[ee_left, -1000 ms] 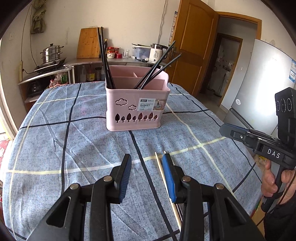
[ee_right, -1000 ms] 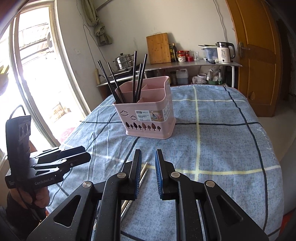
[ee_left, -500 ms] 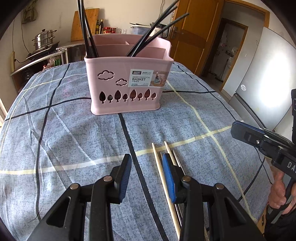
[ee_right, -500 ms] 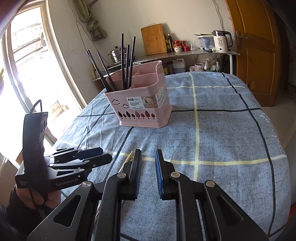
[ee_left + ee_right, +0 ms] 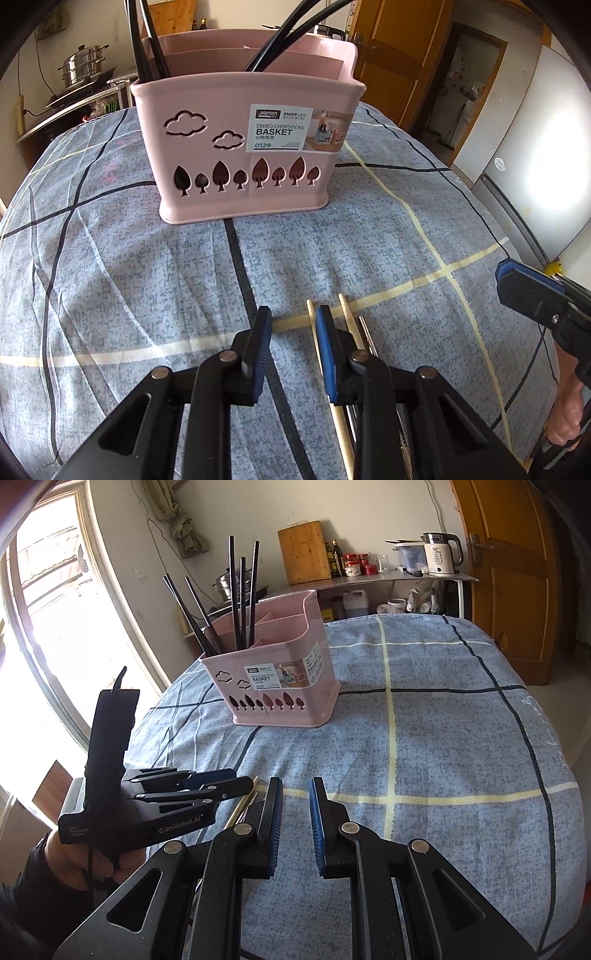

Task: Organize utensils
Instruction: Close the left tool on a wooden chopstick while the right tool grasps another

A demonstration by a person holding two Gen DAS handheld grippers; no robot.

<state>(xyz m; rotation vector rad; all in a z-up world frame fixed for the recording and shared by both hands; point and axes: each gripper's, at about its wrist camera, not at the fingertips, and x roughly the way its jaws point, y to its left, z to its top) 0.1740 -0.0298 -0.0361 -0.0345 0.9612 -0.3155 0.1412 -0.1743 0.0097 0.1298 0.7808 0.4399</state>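
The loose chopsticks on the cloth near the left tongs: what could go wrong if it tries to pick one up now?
1. The wooden chopsticks lie close beside a metal one, and the left tongs, whose jaws have just been closing, hold nothing; they may catch two or push them aside.
2. The tablecloth is wrinkled and may bunch.
3. The pink basket already holds leaning black chopsticks; a new one may knock them.

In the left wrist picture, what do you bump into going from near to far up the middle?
left gripper → wooden chopsticks → pink basket → black chopsticks sticking out of it.
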